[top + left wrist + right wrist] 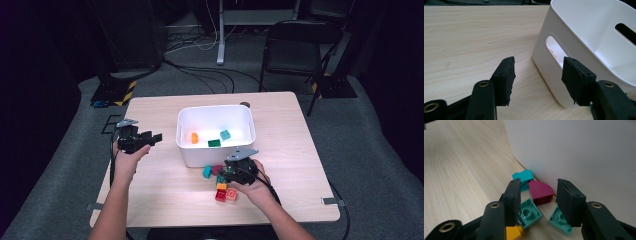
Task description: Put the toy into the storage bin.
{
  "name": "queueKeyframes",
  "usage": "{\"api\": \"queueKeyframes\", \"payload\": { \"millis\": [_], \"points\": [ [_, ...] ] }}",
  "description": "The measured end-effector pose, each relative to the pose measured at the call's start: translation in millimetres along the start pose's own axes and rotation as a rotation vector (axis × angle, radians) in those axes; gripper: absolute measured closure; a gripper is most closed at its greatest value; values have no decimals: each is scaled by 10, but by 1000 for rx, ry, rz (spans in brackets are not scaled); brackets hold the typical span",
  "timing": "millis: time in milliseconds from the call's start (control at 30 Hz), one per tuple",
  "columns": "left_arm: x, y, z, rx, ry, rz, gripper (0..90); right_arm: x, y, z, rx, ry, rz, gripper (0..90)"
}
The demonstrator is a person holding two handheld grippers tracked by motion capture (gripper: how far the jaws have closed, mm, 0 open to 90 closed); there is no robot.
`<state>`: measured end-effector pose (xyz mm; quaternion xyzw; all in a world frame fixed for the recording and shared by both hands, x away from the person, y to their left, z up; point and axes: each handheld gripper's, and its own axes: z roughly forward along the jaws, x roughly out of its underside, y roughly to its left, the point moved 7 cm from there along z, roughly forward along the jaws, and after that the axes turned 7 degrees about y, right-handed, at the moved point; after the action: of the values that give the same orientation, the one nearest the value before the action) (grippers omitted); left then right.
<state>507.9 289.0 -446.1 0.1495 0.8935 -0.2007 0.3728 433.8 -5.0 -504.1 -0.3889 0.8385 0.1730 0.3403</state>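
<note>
A white bin point(186, 150) stands in the middle of the table and holds an orange brick point(191, 137), a green brick point(214, 143) and a teal brick point(225, 134). In front of the bin lie loose bricks. My right gripper point(539, 183) hangs low over them, open, with a magenta brick point(541, 193) just beyond the gap between its jaws. A teal brick point(523, 177) lies against the bin wall point(579, 152). Two green bricks point(531, 213) lie upside down under the jaws. My left gripper point(539, 61) is open and empty beside the bin's left wall point(549, 50).
An orange brick point(221, 186), a red brick point(220, 196) and a pink brick point(231, 194) lie close to the right hand. Bare wooden tabletop point(160, 185) spreads between the two arms. A black folding chair point(295, 45) stands beyond the far edge.
</note>
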Motion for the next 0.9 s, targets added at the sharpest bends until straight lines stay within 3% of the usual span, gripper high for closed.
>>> {"api": "queueKeyframes", "payload": {
  "millis": [300, 900],
  "points": [
    [0, 4, 6, 0, -2, -1, 434, 138, -14, 278, 11, 56, -4, 525],
    [-2, 4, -9, 3, -2, -3, 434, 169, -30, 436, 19, 84, -7, 492]
  ]
}}
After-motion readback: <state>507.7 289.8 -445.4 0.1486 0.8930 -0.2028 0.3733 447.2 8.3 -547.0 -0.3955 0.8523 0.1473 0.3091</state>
